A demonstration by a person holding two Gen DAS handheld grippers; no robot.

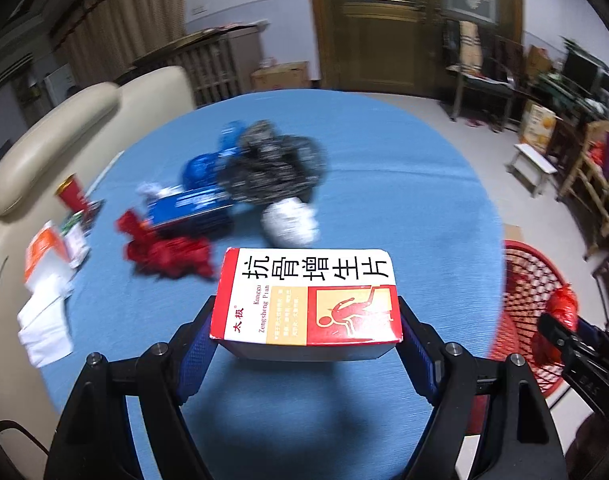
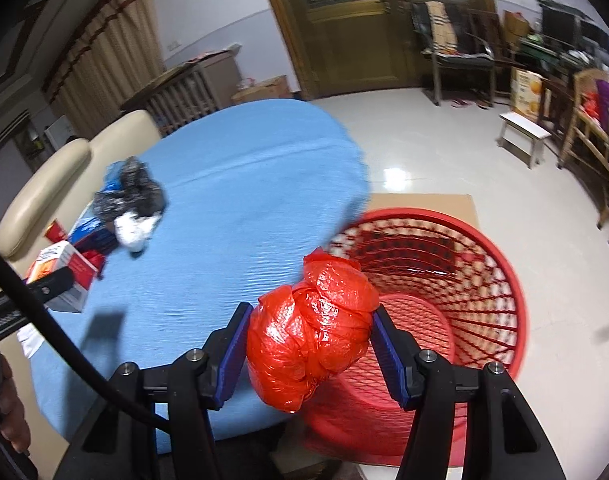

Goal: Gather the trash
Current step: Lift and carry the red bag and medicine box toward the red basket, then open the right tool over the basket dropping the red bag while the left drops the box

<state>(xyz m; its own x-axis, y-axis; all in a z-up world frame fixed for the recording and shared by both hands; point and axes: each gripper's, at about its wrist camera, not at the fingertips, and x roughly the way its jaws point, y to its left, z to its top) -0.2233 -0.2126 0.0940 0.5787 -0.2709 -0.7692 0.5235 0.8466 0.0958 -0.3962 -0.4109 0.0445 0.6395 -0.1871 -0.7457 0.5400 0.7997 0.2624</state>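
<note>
My left gripper (image 1: 306, 334) is shut on a red and white medicine box (image 1: 306, 298) and holds it above the blue table (image 1: 384, 184). My right gripper (image 2: 310, 340) is shut on a crumpled red plastic bag (image 2: 312, 332) and holds it at the table's edge, just left of the red mesh basket (image 2: 444, 280). The basket (image 1: 524, 276) and the bag (image 1: 562, 304) also show at the right of the left wrist view. More trash lies on the table: a black bag (image 1: 272, 164), white paper wad (image 1: 290, 220), blue packet (image 1: 188, 208), red wrapper (image 1: 168, 252).
A beige sofa (image 1: 56, 148) runs along the table's left side. White and orange cartons (image 1: 48, 264) and a red cup (image 1: 70, 194) sit at the table's left edge. The basket stands on cardboard (image 2: 424, 202) on the floor. Chairs and a small white stool (image 2: 524, 132) stand far right.
</note>
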